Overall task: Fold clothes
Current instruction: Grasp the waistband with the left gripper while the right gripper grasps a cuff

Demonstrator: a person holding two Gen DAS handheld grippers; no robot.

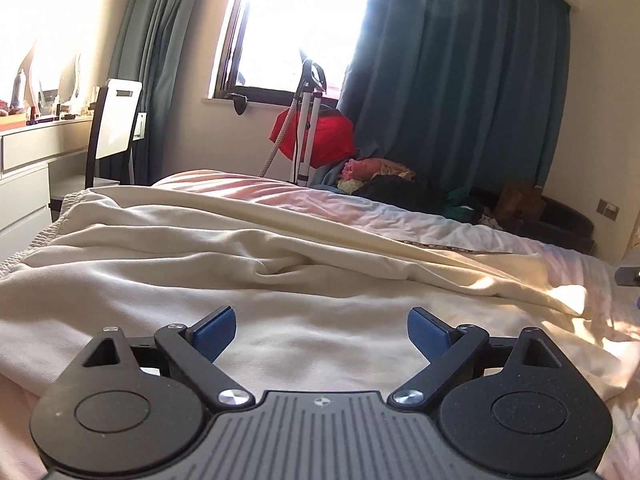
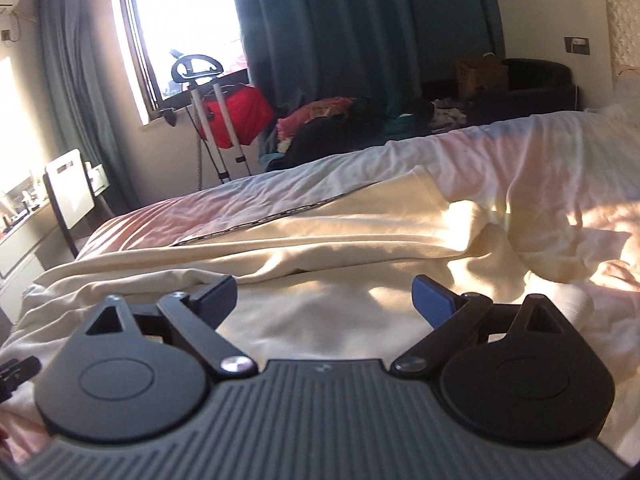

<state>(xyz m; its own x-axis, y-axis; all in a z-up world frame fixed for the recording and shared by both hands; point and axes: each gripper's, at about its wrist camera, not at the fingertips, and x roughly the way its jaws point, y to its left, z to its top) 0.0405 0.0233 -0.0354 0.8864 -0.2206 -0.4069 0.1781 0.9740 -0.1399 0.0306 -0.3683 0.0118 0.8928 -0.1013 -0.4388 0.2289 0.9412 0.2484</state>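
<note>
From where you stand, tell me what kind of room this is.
Most likely a bedroom: a bed with a cream garment spread on it, curtains at a window, a dresser alongside.

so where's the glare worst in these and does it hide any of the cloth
Left wrist view: the window is blown out white; the cream garment reads clearly except one sunlit patch at right. Right wrist view: hard sun patches wash out the cream garment's right end; straight edges bow from fisheye.
</note>
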